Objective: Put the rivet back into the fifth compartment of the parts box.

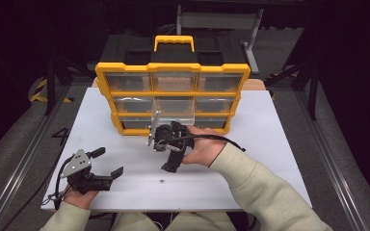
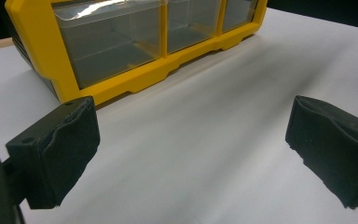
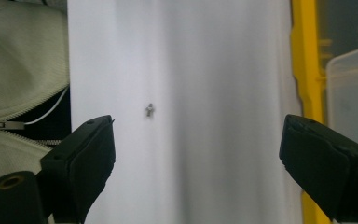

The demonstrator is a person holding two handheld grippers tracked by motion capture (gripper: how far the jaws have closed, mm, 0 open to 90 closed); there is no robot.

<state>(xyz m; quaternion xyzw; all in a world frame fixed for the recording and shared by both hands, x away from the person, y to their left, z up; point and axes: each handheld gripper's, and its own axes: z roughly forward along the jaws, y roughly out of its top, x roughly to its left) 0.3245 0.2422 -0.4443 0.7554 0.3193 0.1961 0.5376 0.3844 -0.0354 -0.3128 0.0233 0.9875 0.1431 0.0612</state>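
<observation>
A yellow organizer (image 1: 173, 67) with clear drawers stands at the back of the white table (image 1: 270, 159). Its middle drawer (image 1: 174, 111) is pulled out toward me. My right gripper (image 1: 172, 148) hovers just in front of that drawer, turned on its side, open and holding nothing. In the right gripper view a tiny metal screw (image 3: 149, 110) lies on the table beyond the open right gripper (image 3: 196, 168); the screw (image 1: 162, 181) sits near the table's front edge. My left gripper (image 1: 107, 163) rests low at the front left, open and empty, facing the organizer (image 2: 121, 46).
The organizer's yellow frame (image 3: 300, 70) and the clear drawer (image 3: 354, 93) lie close to one right jaw. A person's pale jacket (image 3: 18, 70) is at the table's near edge. Dark floor and metal stands surround the table.
</observation>
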